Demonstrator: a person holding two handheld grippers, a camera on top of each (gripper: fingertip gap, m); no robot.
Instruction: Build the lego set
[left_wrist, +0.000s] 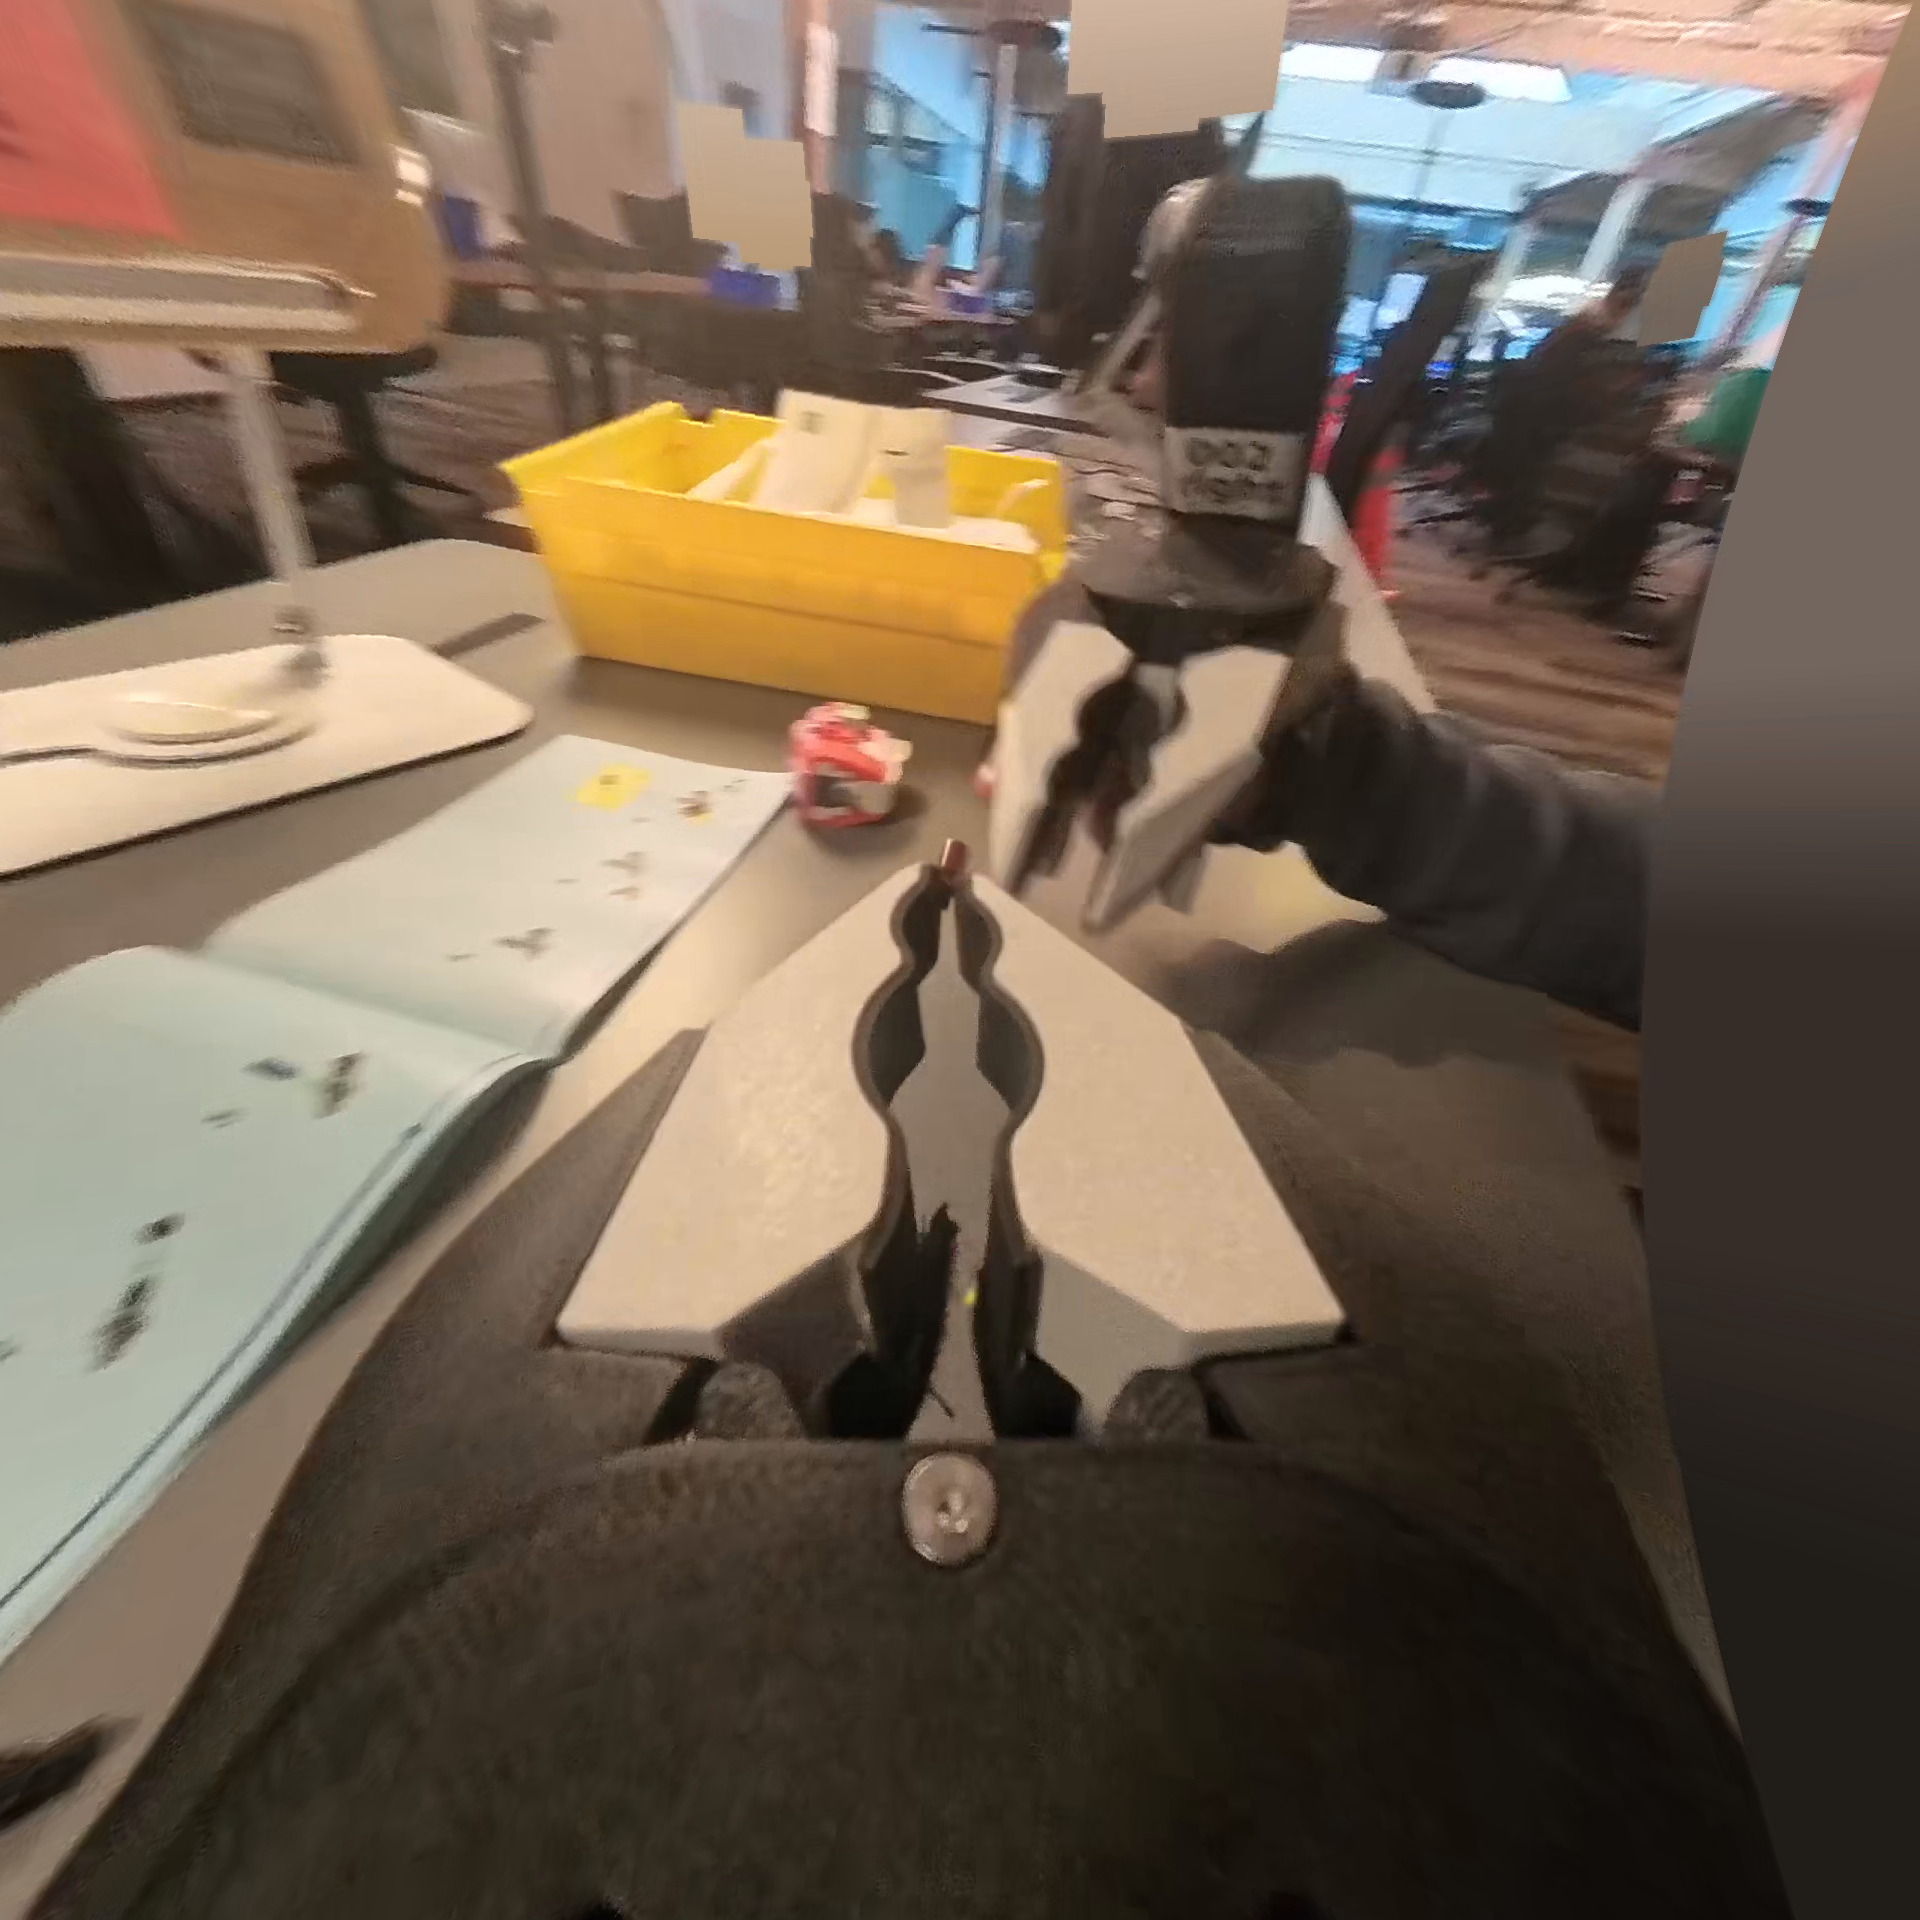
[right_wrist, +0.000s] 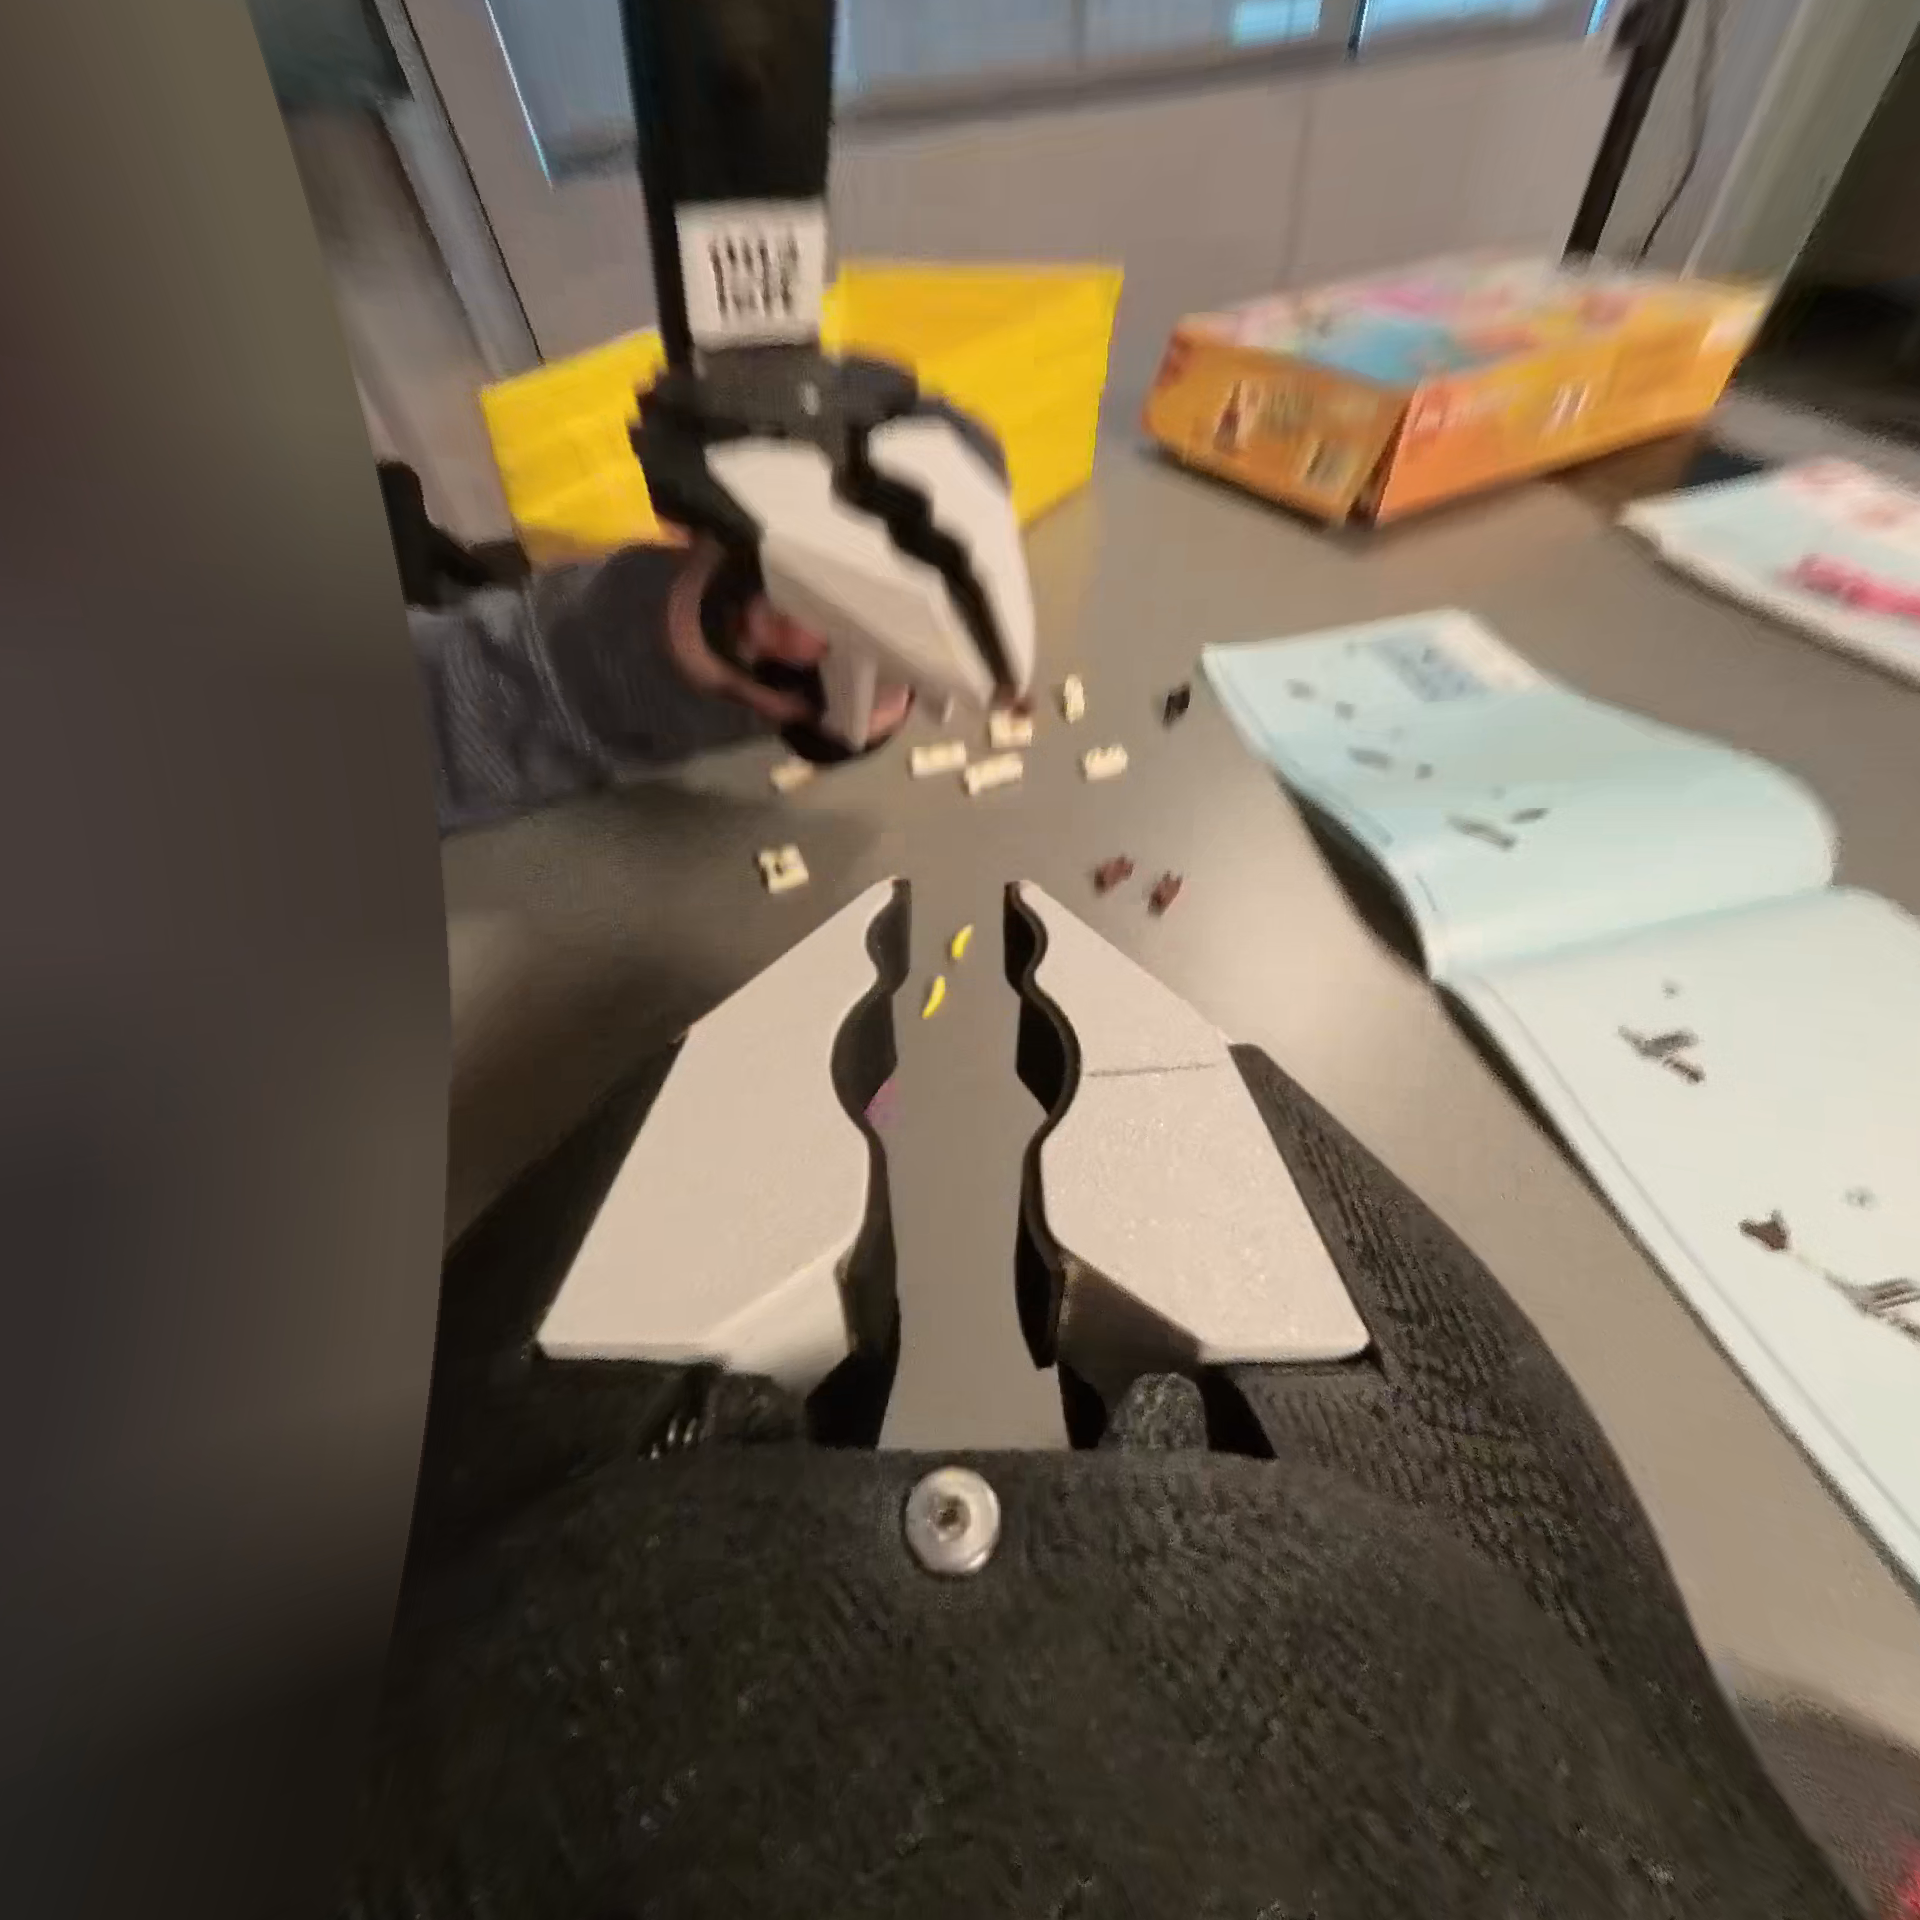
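My left gripper (left_wrist: 948, 883) is shut on a small brown piece (left_wrist: 951, 860) that sticks out past its fingertips. In the right wrist view the left gripper (right_wrist: 1013, 675) hangs tip-down over several small cream bricks (right_wrist: 997, 769) scattered on the grey table (right_wrist: 1195, 582). My right gripper (right_wrist: 956, 888) is open and holds nothing. Two tiny yellow pieces (right_wrist: 961, 940) lie on the table between its fingers, untouched. Two small brown pieces (right_wrist: 1112, 873) lie just right of its tips. In the left wrist view the right gripper (left_wrist: 1060, 899) points down close beside the left one's tips.
An open pale-blue booklet (right_wrist: 1558, 831) lies to the right and also shows in the left wrist view (left_wrist: 312, 1039). A yellow bin (left_wrist: 790, 582) stands at the back, with an orange box (right_wrist: 1455, 384) beside it. A small red and white model (left_wrist: 847, 769) and a white mat (left_wrist: 395, 707) are also on the table. Less than 4 cm separates the two grippers' tips.
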